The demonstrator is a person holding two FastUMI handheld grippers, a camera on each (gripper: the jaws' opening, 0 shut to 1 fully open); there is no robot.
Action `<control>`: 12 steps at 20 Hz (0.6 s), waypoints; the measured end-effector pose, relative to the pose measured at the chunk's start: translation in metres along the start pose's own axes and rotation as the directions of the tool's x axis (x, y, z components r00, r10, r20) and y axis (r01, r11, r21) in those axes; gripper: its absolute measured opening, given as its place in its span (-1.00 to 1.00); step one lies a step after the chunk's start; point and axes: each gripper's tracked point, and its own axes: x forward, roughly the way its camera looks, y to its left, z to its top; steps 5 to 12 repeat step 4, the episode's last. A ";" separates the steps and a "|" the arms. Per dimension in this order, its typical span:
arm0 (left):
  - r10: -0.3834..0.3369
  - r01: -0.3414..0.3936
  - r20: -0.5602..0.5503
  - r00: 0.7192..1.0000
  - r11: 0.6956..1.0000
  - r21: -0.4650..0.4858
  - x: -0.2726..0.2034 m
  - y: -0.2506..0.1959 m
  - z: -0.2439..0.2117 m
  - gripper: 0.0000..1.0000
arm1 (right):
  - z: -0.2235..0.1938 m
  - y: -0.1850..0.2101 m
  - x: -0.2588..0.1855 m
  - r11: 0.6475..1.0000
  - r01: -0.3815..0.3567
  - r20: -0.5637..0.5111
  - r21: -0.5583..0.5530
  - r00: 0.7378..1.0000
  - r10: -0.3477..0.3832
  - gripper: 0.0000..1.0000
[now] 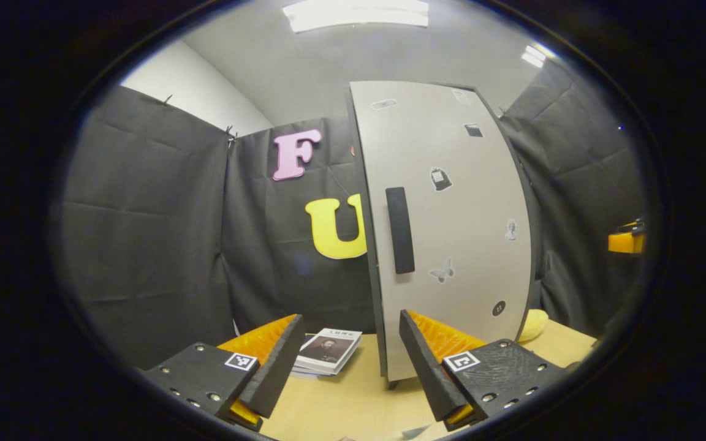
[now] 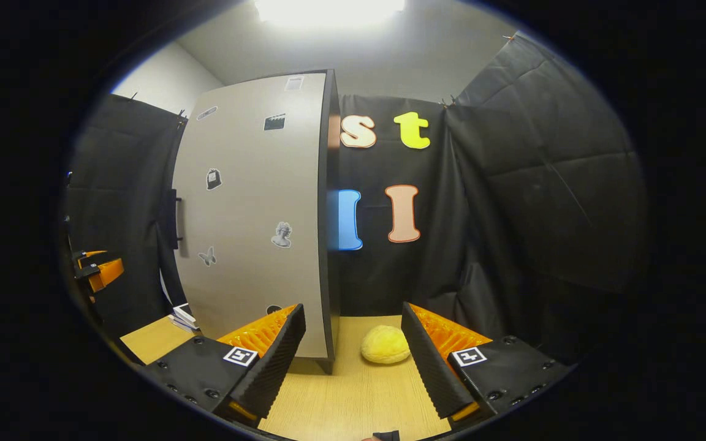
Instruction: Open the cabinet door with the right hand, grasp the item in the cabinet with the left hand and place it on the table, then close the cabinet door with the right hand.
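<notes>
The left gripper (image 1: 350,361) is spread open with nothing between its 2 fingers, held low over the desk (image 1: 341,404) and facing the cabinet door (image 1: 445,226), which looks closed. The black handle (image 1: 400,230) runs upright near that door's left edge. A small stack of books (image 1: 328,350) lies on the desk just left of the cabinet's foot.

The right gripper (image 2: 353,361) is also open and empty, aimed past the cabinet's right side toward a yellow bun-shaped soft item (image 2: 385,344) resting on the desk near the back edge, beside the cabinet.

The item inside the cabinet is hidden behind the door. The handle sits on the side well away from the right gripper, so reaching across could bring the 2 grippers into each other. A shallow grip might slip off the handle, or a hard pull might shift the cabinet.
</notes>
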 end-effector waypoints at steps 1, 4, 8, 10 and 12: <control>0.001 -0.001 0.001 1.000 1.000 0.000 0.000 0.000 0.000 0.83 | 0.000 0.001 0.000 1.000 0.001 0.000 0.001 1.000 -0.001 0.94; 0.003 -0.003 0.004 1.000 1.000 0.003 0.000 0.002 0.002 0.83 | 0.001 0.002 0.000 1.000 0.003 0.003 0.003 1.000 -0.003 0.94; 0.003 -0.003 0.004 1.000 1.000 0.003 0.000 0.002 0.002 0.83 | 0.001 0.002 0.000 1.000 0.003 0.003 0.003 1.000 -0.003 0.94; 0.003 -0.003 0.004 1.000 1.000 0.003 0.000 0.002 0.002 0.83 | 0.001 0.002 0.000 1.000 0.003 0.003 0.003 1.000 -0.003 0.94; 0.003 -0.003 0.004 1.000 1.000 0.003 0.000 0.002 0.002 0.83 | 0.001 0.002 0.000 1.000 0.003 0.003 0.003 1.000 -0.003 0.94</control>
